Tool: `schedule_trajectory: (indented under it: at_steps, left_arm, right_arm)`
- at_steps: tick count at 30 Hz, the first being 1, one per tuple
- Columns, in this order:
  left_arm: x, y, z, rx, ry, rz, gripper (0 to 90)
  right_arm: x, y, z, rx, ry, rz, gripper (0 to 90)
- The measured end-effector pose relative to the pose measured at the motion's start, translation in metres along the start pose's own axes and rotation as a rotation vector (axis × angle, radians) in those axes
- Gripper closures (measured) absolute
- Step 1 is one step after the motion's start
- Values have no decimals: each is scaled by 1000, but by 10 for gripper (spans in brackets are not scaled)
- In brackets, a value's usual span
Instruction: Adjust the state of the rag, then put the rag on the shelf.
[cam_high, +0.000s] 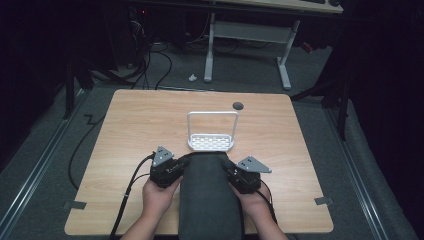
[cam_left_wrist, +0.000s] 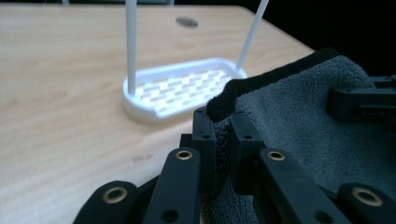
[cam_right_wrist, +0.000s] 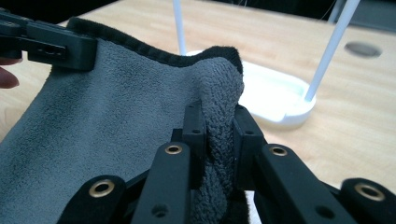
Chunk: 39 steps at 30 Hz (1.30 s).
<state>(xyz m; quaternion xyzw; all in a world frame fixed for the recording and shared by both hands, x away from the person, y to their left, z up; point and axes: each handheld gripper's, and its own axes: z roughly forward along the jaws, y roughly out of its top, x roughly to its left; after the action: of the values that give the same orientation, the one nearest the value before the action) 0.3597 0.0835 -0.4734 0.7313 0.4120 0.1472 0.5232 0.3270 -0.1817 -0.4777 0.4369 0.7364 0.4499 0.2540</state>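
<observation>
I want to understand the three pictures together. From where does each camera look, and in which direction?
High view: above the person's side, looking forward and down on the table; forearms and both hands show.
Left gripper view: on the left gripper, along its fingers shut on the towel, toward the rack.
Right gripper view: on the right gripper, shut on the towel's other corner.
All views share towel and rack.

No text, label, brand, number or sign can be read in any of the views; a faint pale marking on the body of the left gripper (cam_high: 181, 161) in the high view is too small to make out.
</observation>
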Motion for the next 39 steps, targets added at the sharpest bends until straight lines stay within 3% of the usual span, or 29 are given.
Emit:
schedule_trajectory:
  at_steps: [6, 19, 23, 28, 39]
  left_arm:
    - [-6, 13, -9, -68, -4, 19, 827]
    - [-10, 46, -23, -175, -6, 72, 827]
    - [-13, 55, -30, -219, -10, 83, 827]
    - [-19, 70, -34, -279, -5, 114, 828]
    - [-22, 108, -46, -349, -1, 154, 828]
  right_arm:
    - [3, 14, -12, -71, -20, -23, 797]
    - [4, 44, -28, -167, -61, -66, 797]
    - [0, 53, -35, -206, -63, -43, 797]
    - [0, 65, -41, -251, -73, -58, 796]
    - [-4, 104, -53, -327, -89, -63, 795]
